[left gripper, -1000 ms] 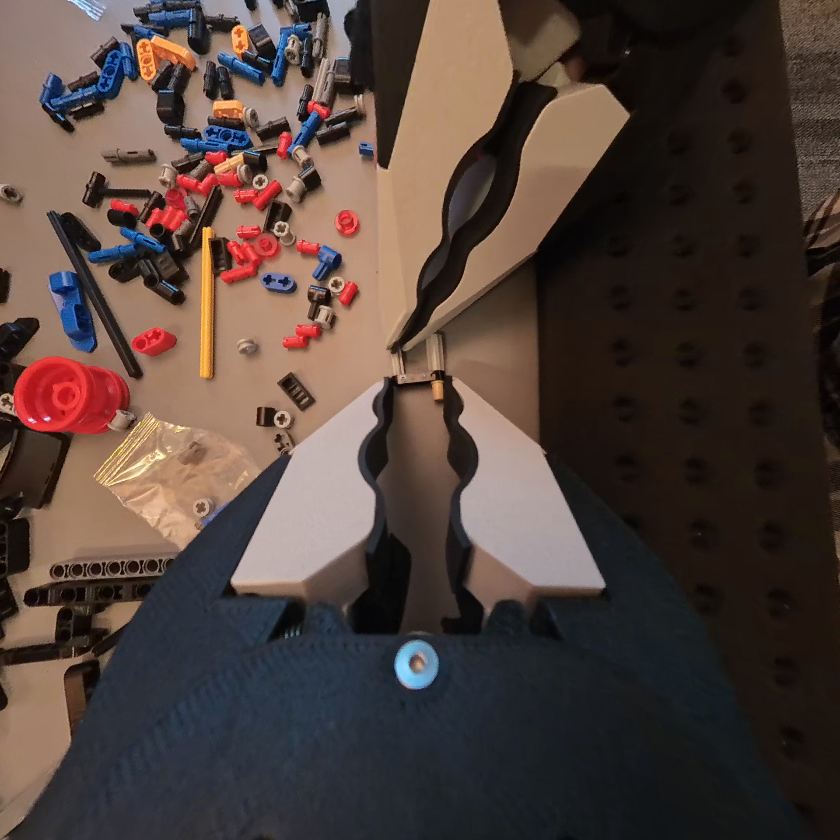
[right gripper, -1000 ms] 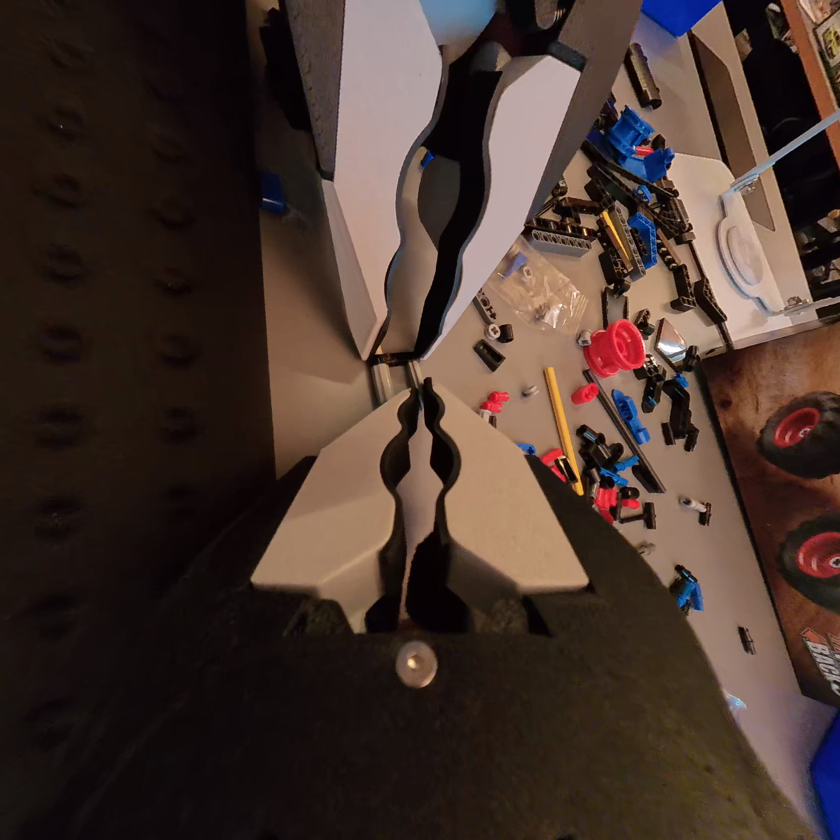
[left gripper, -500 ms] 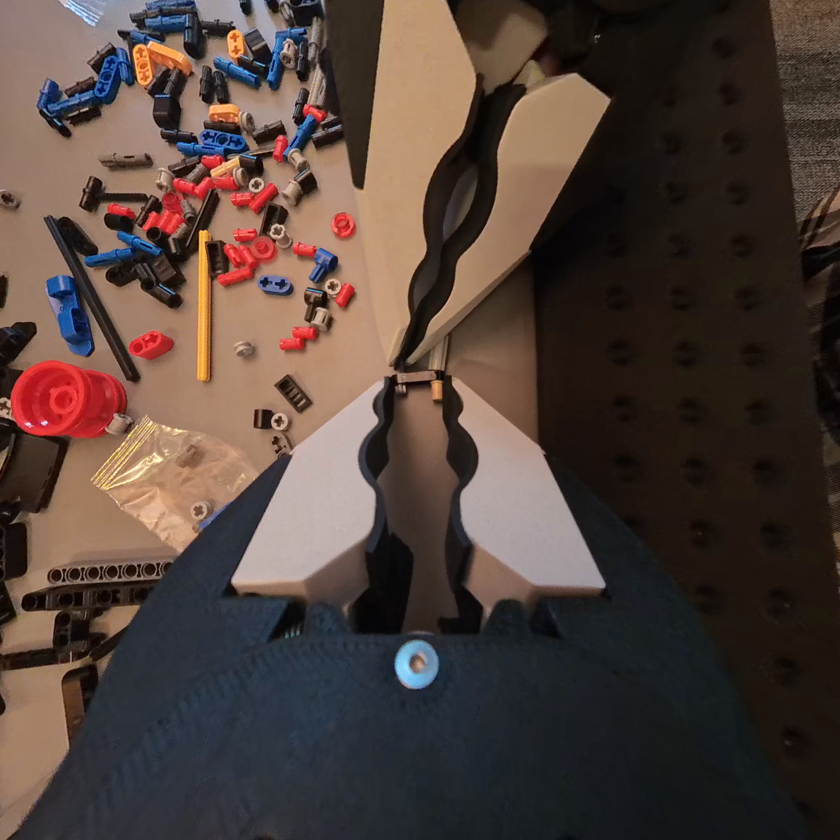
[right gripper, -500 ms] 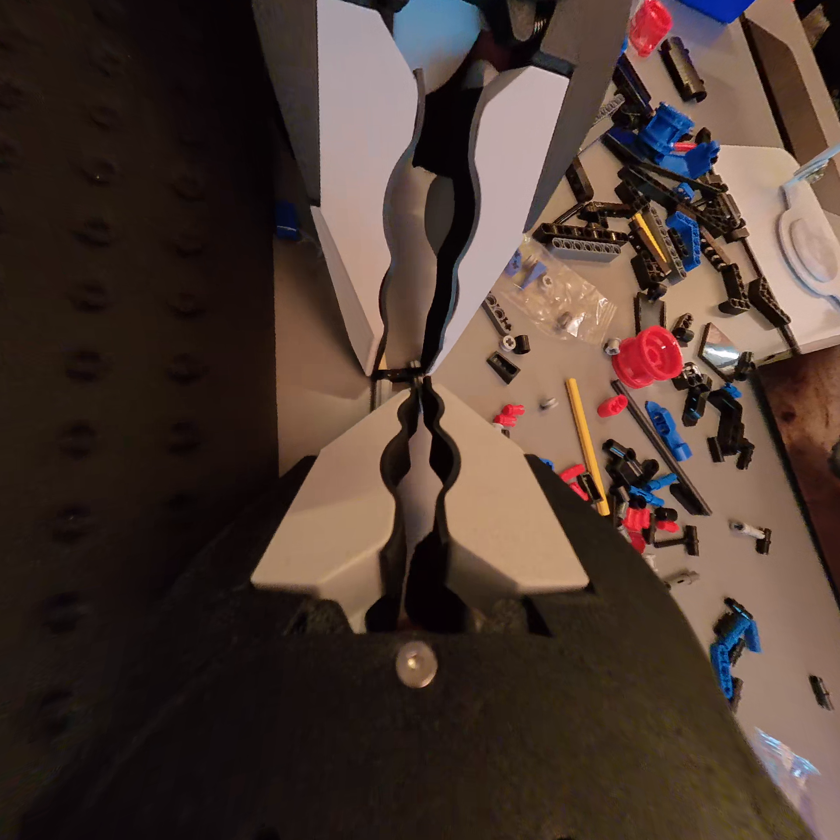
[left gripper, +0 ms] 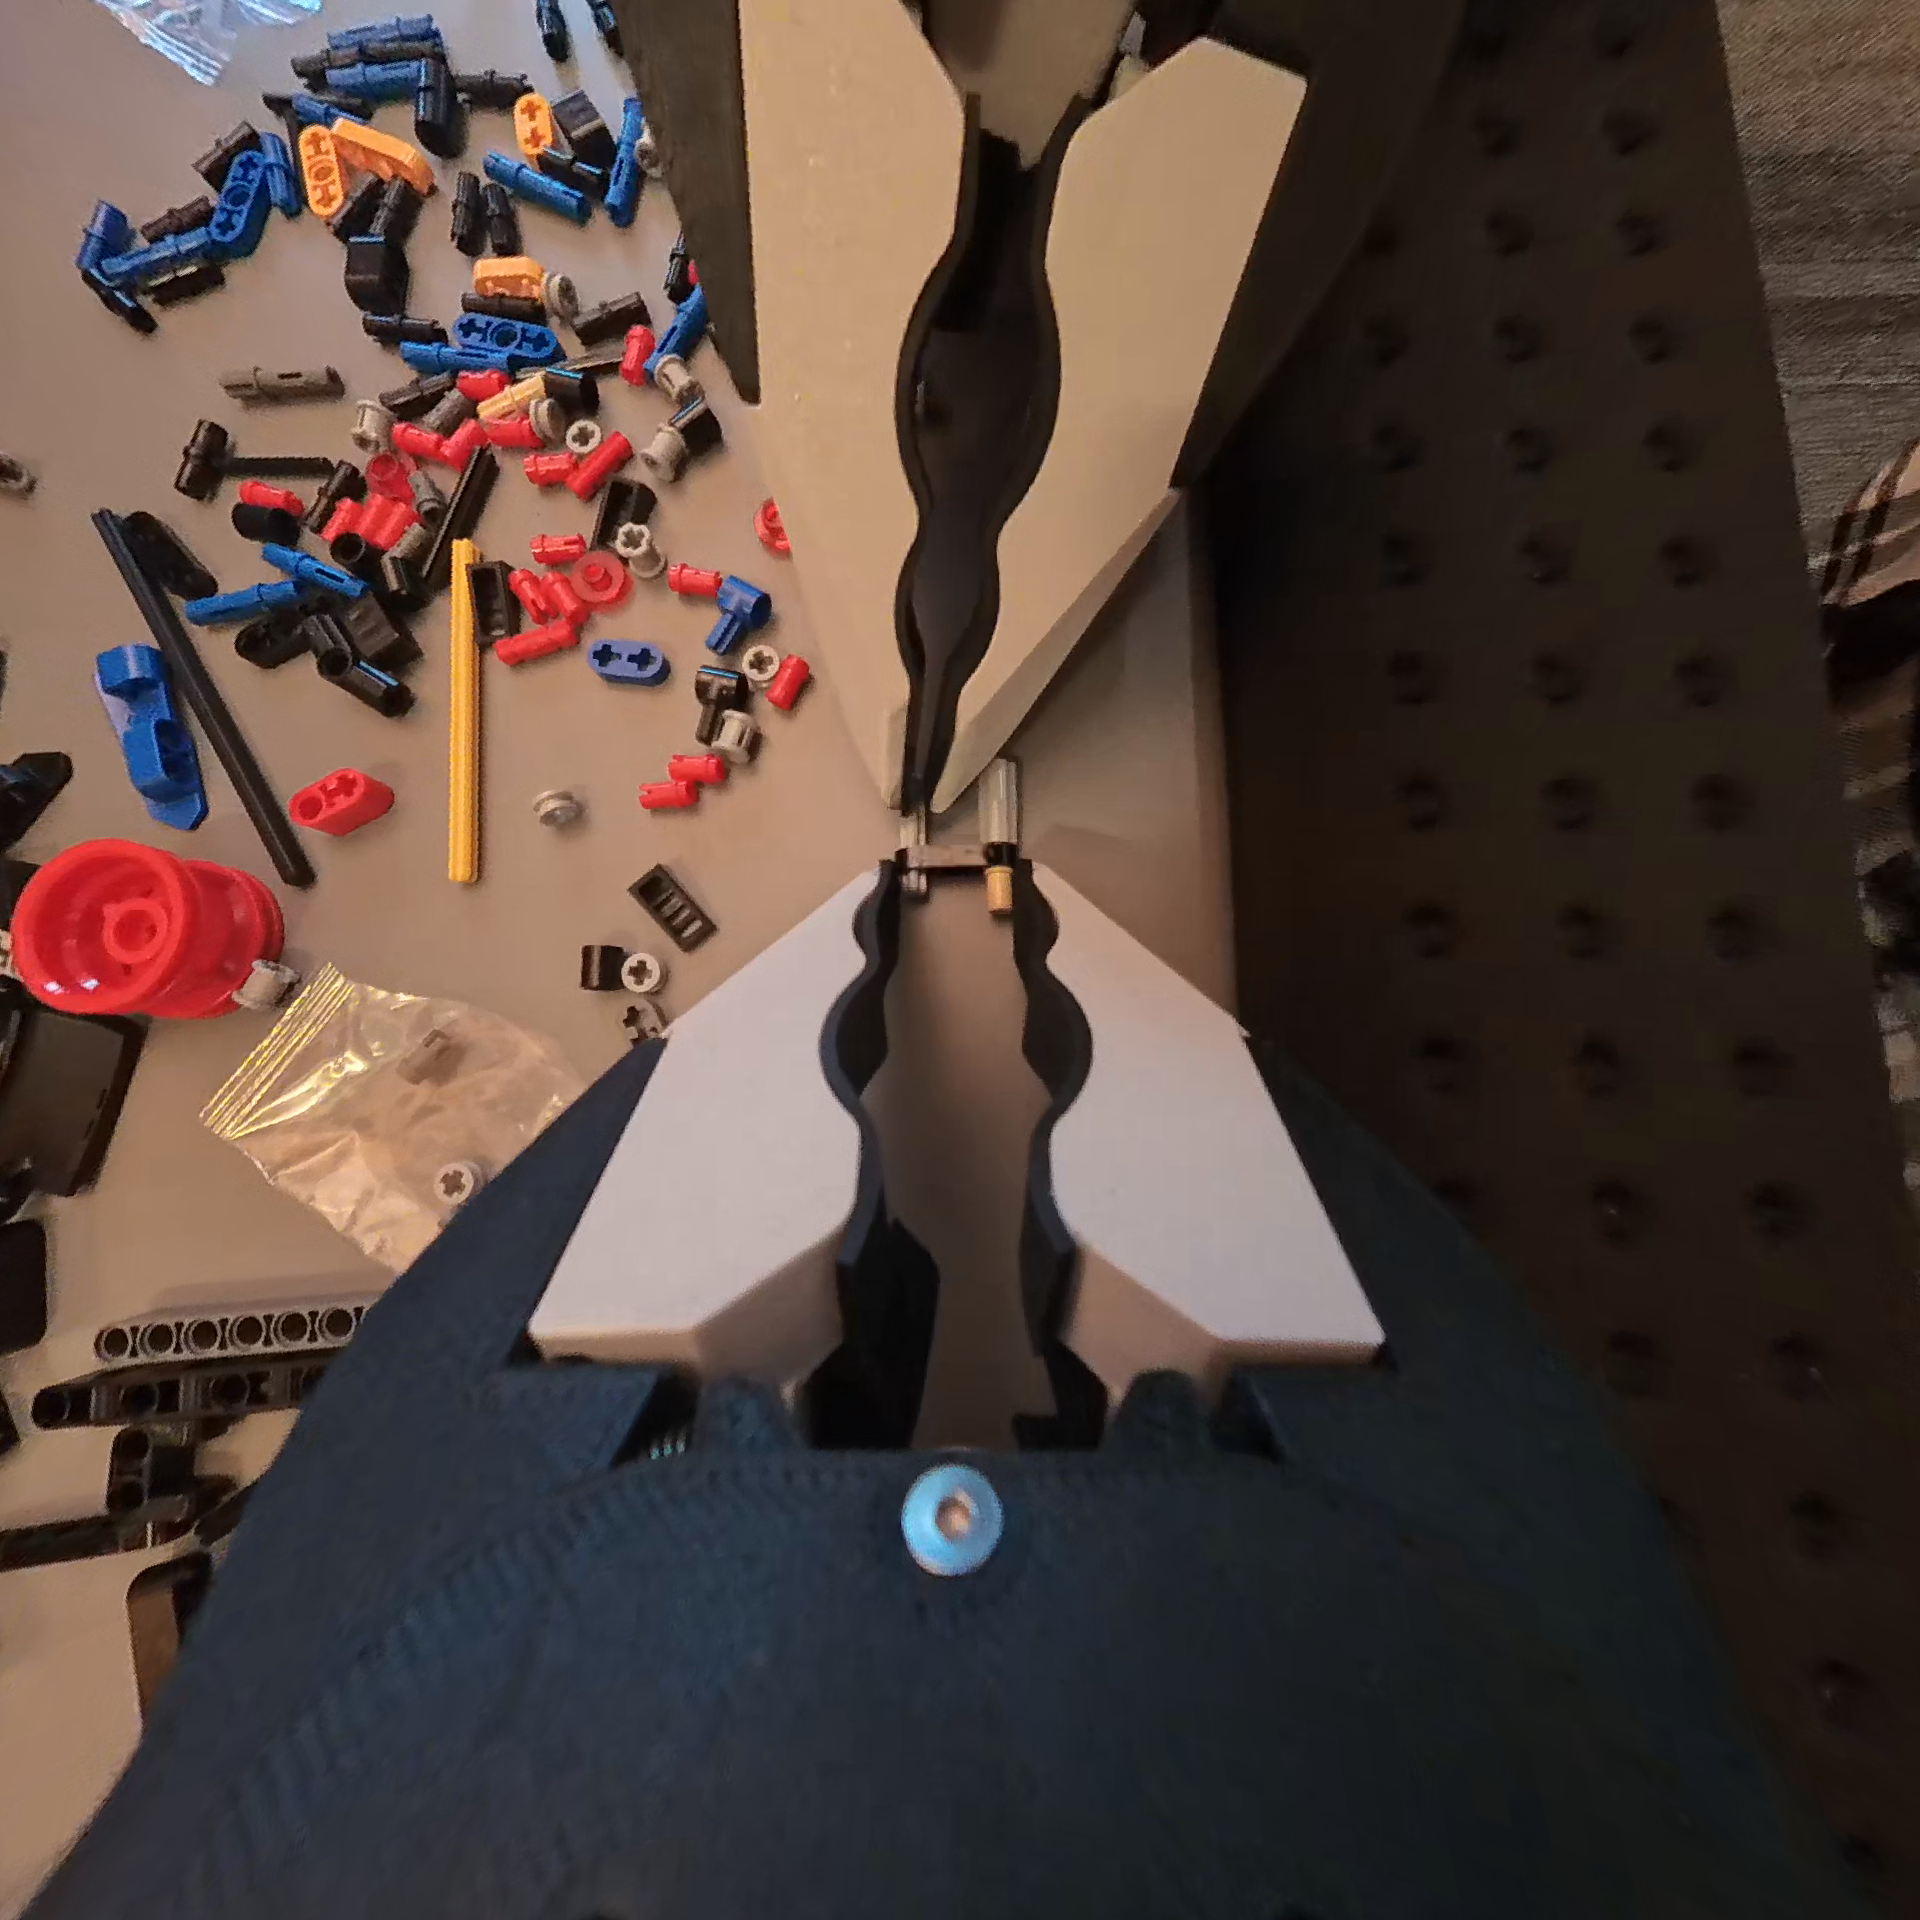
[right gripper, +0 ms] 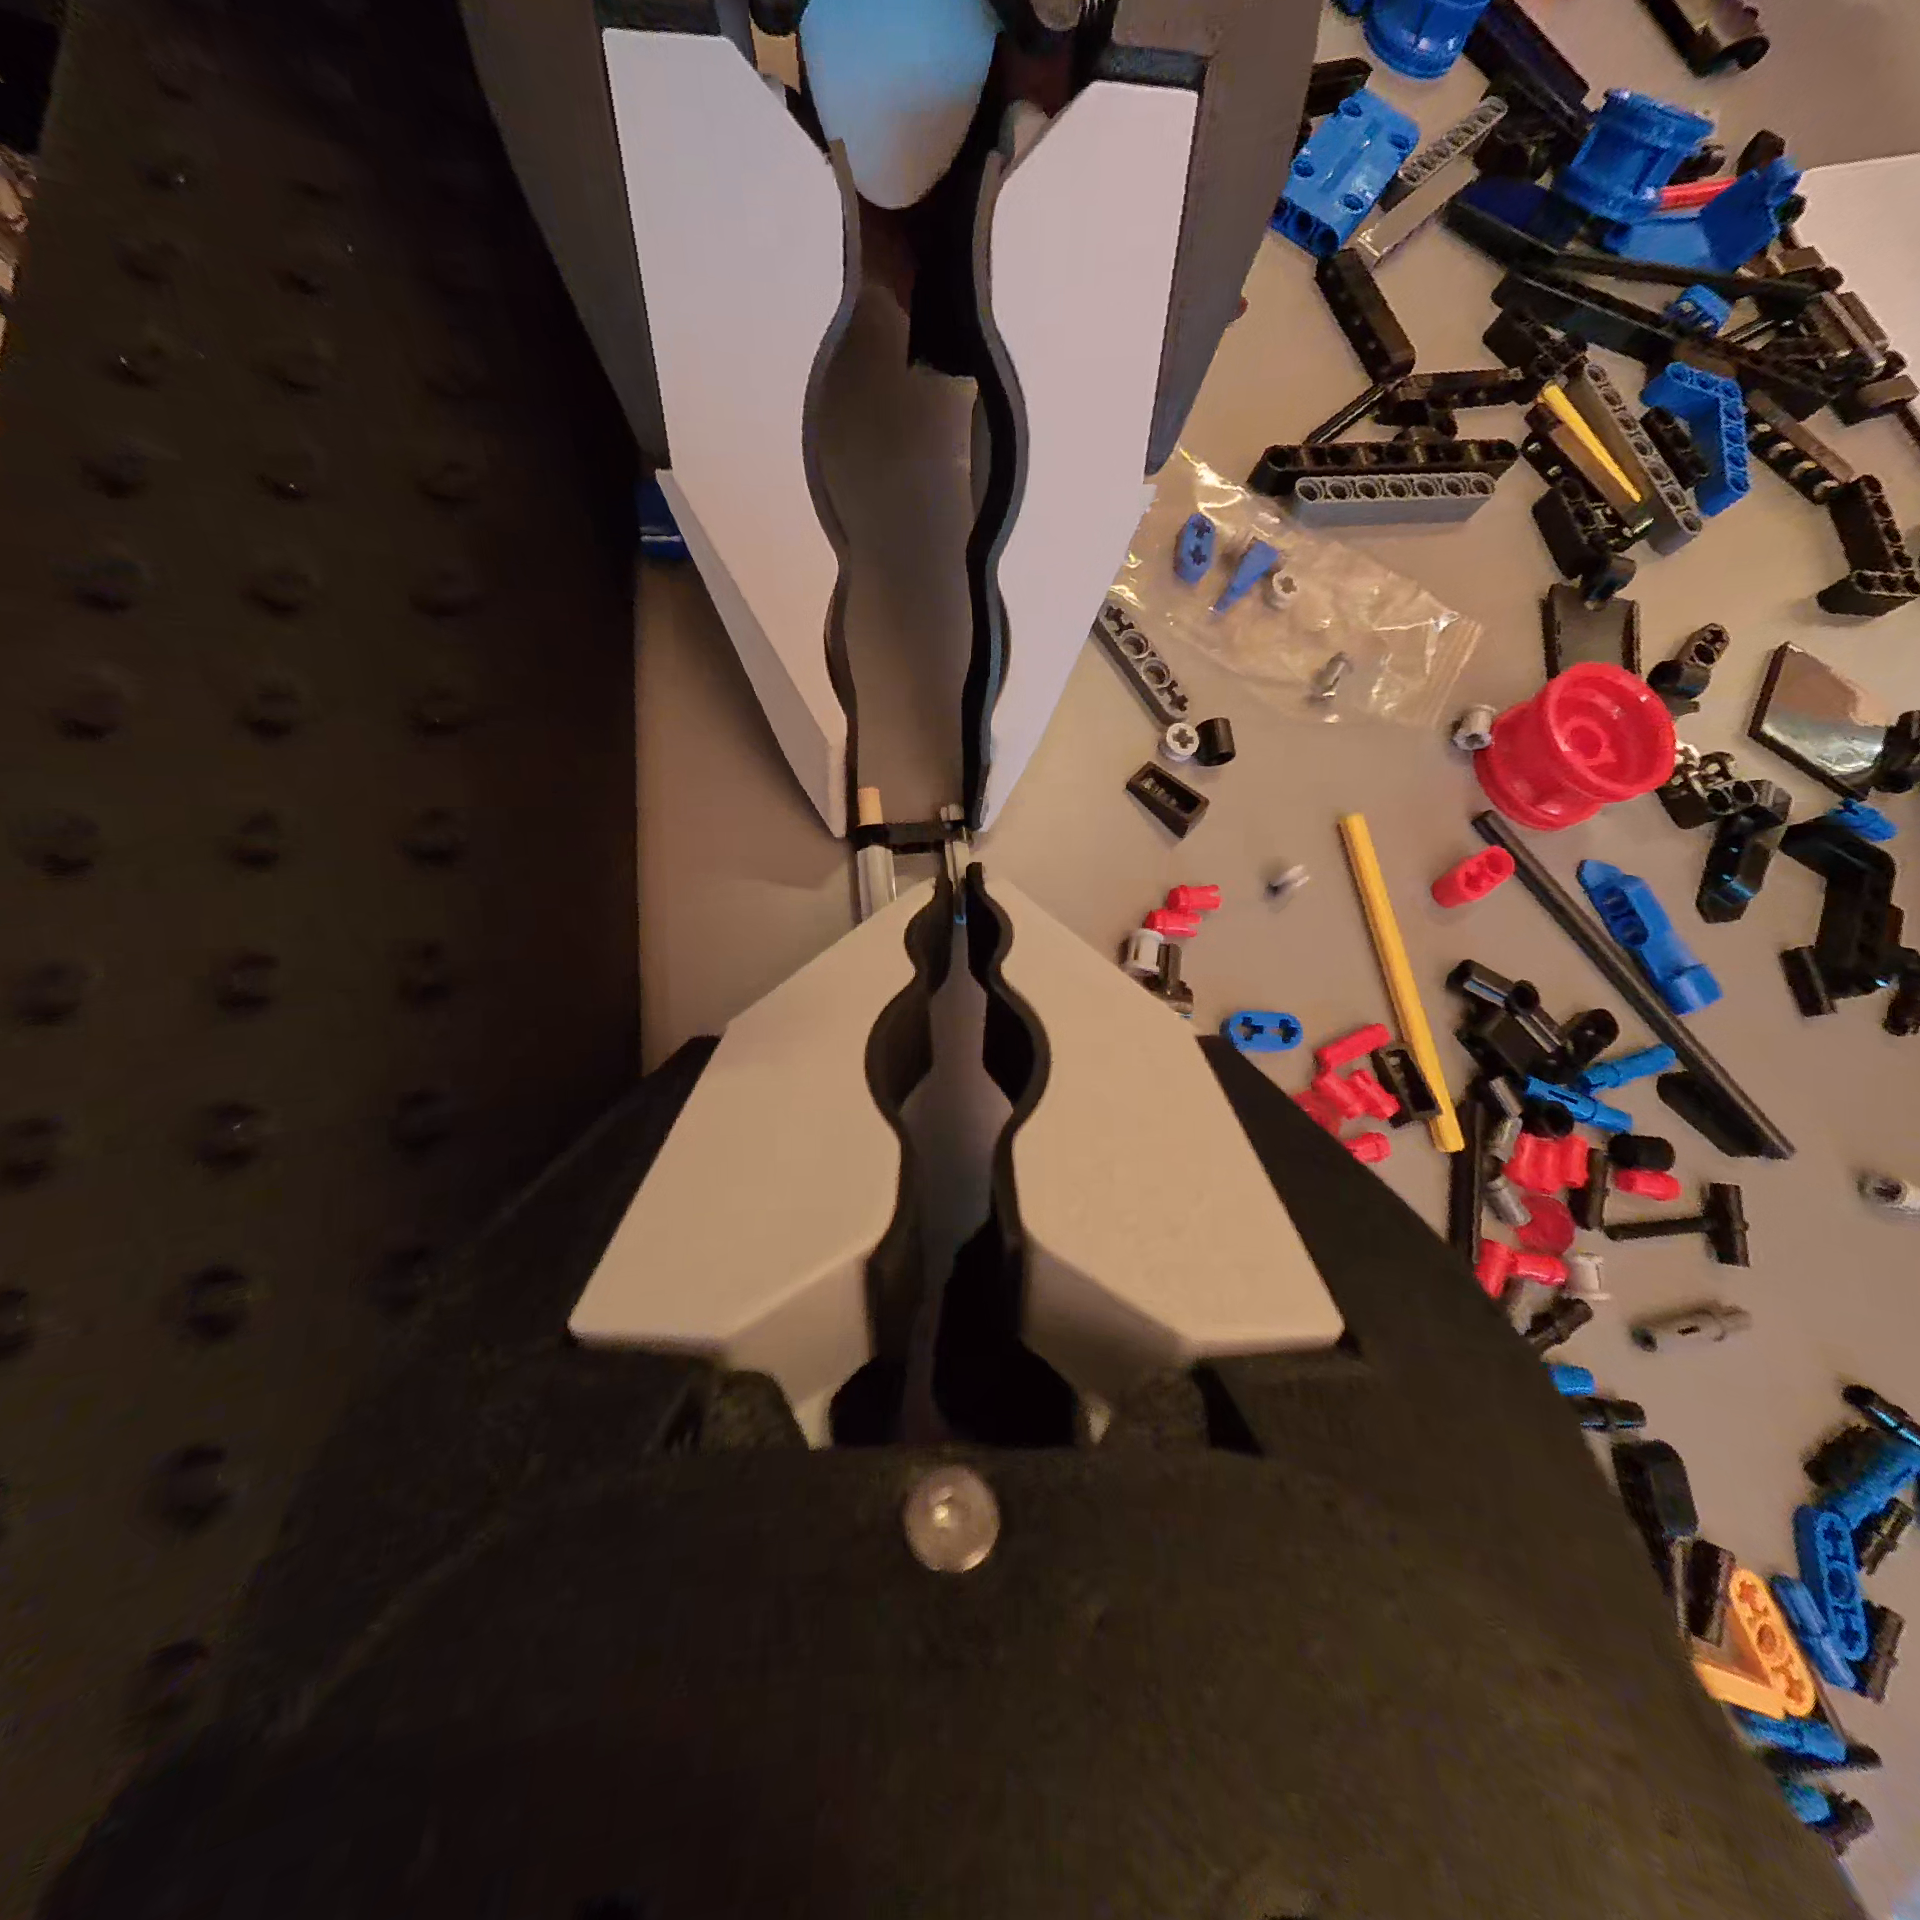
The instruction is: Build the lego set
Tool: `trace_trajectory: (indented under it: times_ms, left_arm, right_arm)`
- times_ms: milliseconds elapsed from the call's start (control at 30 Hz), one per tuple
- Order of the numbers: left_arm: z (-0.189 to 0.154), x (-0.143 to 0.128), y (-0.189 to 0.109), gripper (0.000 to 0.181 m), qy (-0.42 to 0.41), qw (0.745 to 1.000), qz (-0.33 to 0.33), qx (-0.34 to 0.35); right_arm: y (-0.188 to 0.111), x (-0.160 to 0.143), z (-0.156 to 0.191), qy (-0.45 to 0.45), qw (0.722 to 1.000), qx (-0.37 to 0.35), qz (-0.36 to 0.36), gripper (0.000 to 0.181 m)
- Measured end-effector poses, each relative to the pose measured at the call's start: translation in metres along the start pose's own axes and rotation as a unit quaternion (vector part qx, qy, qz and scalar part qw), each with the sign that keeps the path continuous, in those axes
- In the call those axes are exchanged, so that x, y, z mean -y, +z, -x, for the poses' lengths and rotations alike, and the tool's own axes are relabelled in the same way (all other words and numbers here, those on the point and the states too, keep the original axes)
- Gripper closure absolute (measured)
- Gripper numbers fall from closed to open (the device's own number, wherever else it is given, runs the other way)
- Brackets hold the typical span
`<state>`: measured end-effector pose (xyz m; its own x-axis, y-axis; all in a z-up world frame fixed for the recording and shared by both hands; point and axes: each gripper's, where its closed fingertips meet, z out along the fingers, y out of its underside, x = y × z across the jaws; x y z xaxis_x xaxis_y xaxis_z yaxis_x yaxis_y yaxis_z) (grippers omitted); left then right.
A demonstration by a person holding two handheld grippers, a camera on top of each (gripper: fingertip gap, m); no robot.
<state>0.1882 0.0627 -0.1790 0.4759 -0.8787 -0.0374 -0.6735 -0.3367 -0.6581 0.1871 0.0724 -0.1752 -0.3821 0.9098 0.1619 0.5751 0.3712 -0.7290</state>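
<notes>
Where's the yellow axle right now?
The yellow axle lies flat on the table in the left wrist view, left of the left gripper, between the long black axle and the red pins; the right wrist view shows it too.

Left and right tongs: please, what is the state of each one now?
Left tongs: closed on the small black piece with pins.
Right tongs: closed on one grey pin of that piece.

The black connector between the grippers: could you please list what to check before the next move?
1. Left gripper clamps the black connector by its ends: ok.
2. Right gripper shut on the grey pin: ok.
3. Grey pin lined up with the connector's end hole: ok.
4. Grey pin fully seated: cannot tell.
5. Tan-tipped pin sits in the other hole: ok.
</notes>
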Motion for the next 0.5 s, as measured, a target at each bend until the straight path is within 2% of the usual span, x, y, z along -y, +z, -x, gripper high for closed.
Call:
trace_trajectory:
  times_ms: [500]
  left_arm:
    - [0.0005, 0.0007, 0.0004, 0.161, -0.001, 1.0, -0.006, -0.006]
  right_arm:
    - [0.0025, 0.0064, -0.0006, 0.024, 0.999, 0.02, -0.012, 0.181]
